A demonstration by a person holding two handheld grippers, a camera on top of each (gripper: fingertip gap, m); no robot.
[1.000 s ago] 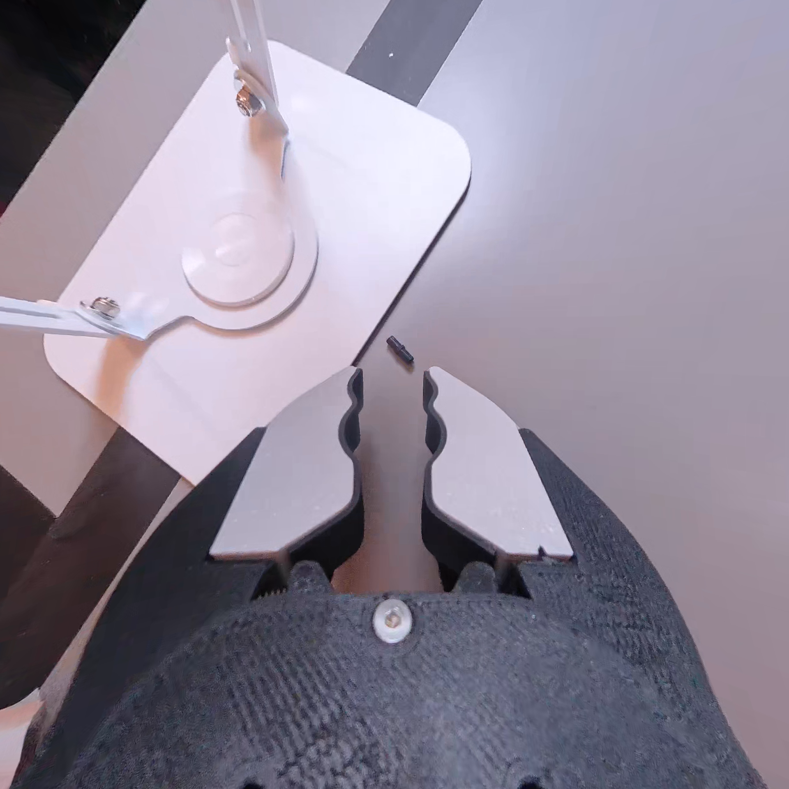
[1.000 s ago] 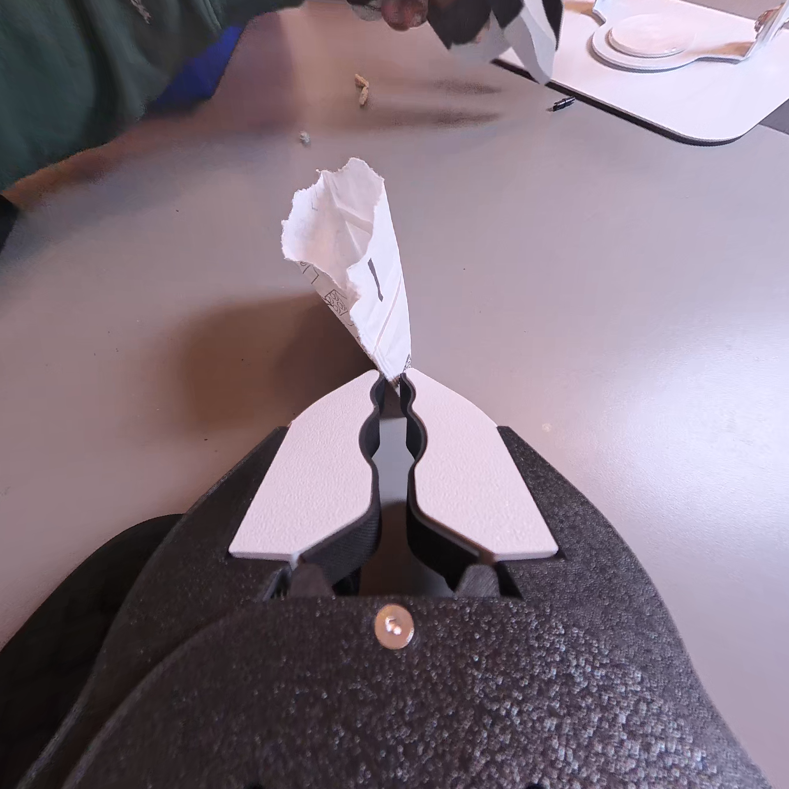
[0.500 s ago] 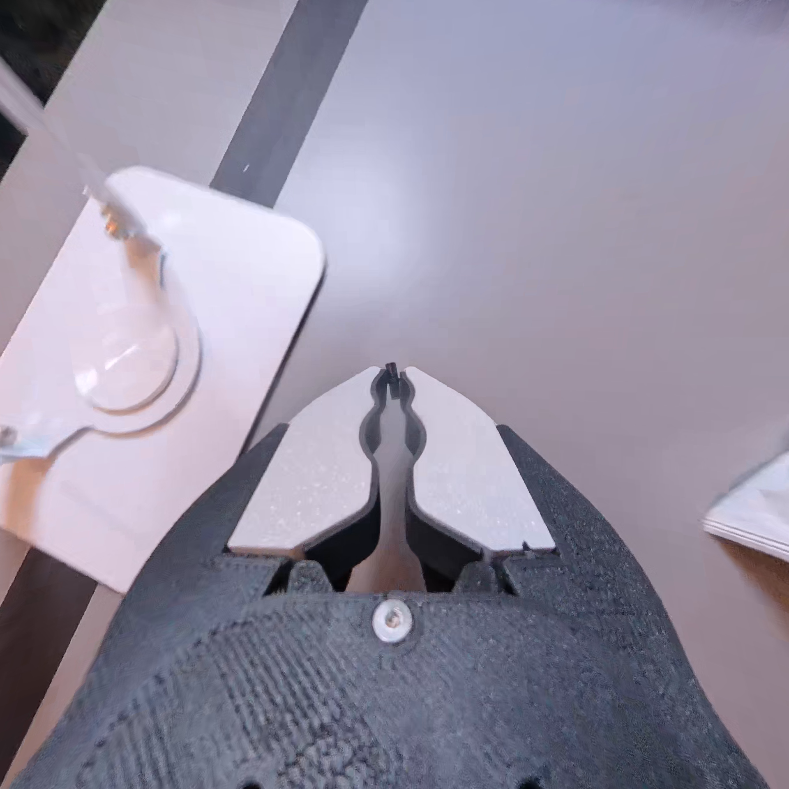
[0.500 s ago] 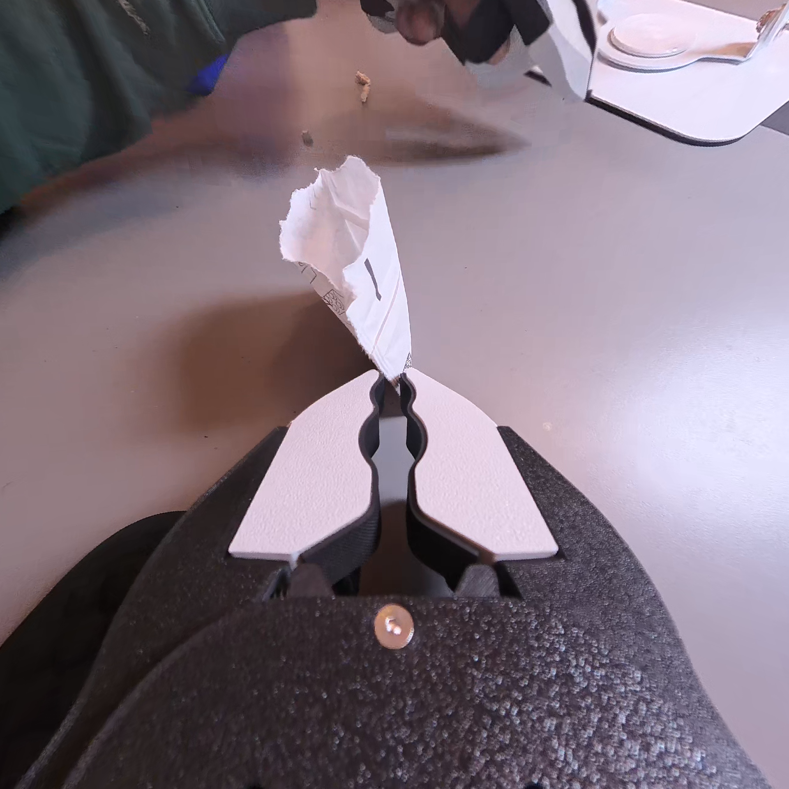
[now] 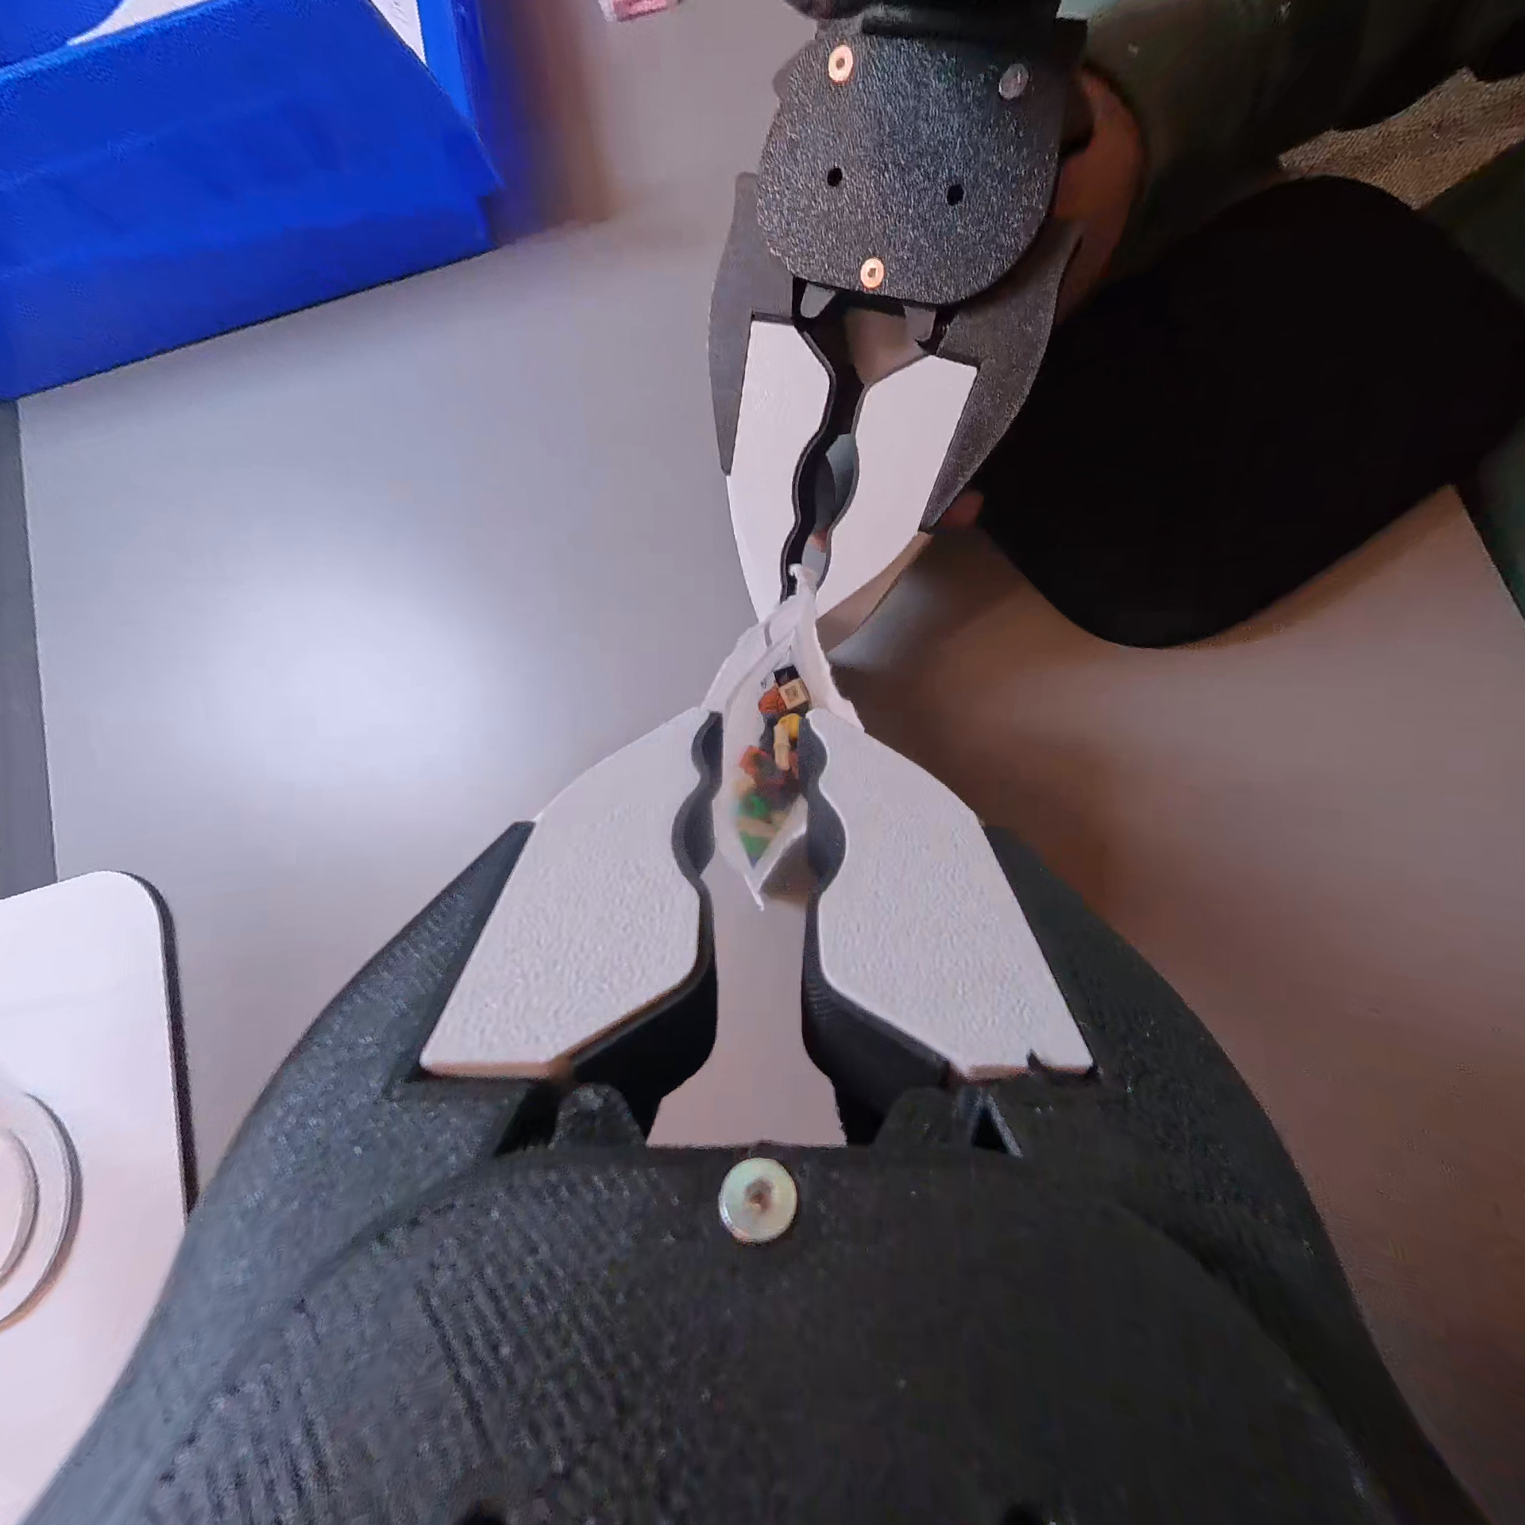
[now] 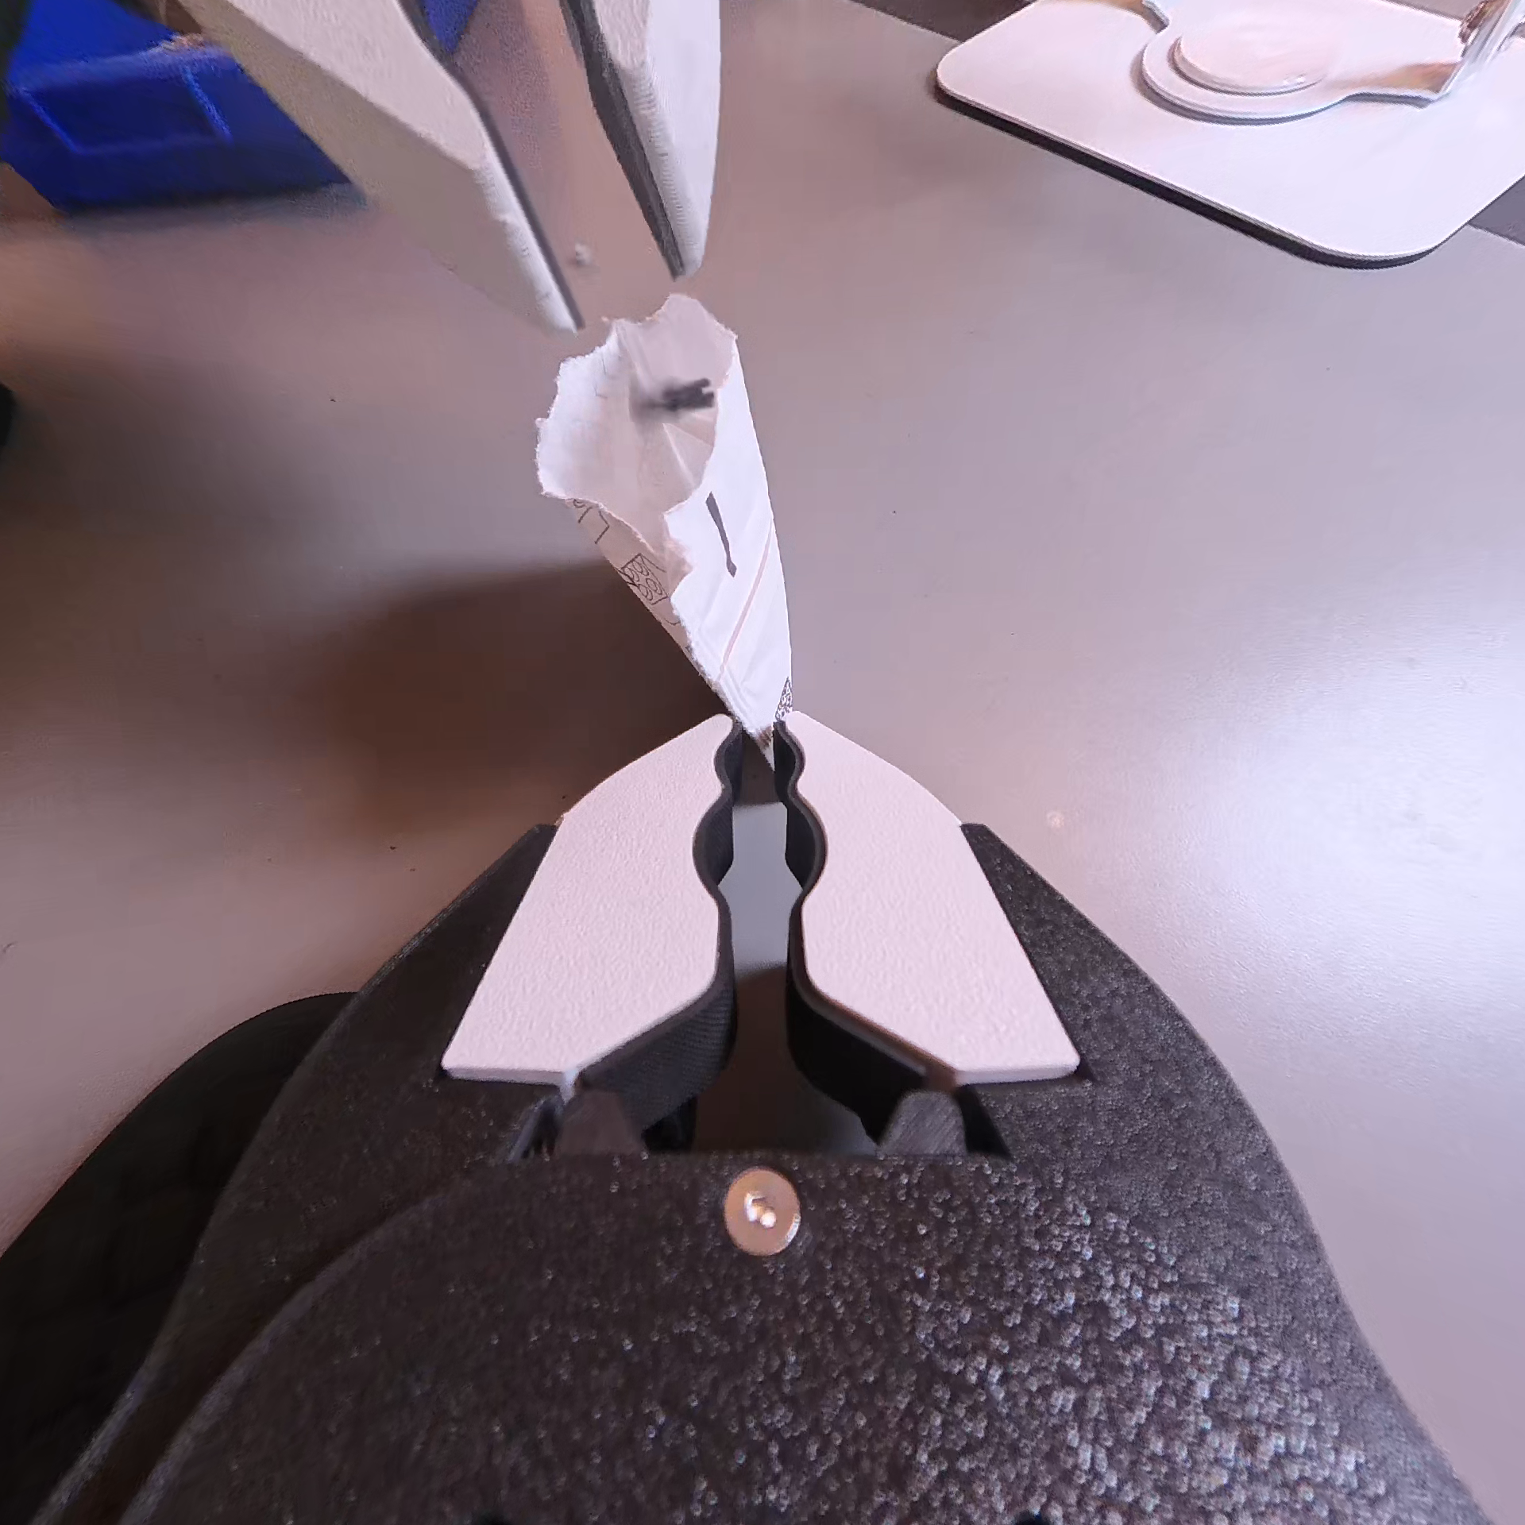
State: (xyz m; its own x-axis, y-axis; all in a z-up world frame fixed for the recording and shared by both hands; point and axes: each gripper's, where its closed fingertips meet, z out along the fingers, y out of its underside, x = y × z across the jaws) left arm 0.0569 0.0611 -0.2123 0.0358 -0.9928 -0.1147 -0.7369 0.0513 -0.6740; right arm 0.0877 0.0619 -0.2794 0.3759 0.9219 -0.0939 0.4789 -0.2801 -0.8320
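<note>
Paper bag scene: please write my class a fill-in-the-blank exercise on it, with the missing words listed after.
1. The right gripper is shut on the corner of a torn ____ paper bag.
2. Facing the bag's torn mouth, the left gripper has its jaws ____.
3. The plastic bin is ____ in colour.
Missing words: white; open; blue.

left gripper [image 5: 763, 738]: black textured shell filling the lower frame, pale grey fingers [image 5: 594, 899] showing wavy black inner edges, silver screw [image 5: 757, 1198] sitting at centre | right gripper [image 6: 757, 730]: matching pebbled black shell, silver screw [image 6: 762, 1224] | person: dark green sleeve [image 5: 1238, 66] showing at upper right
</note>
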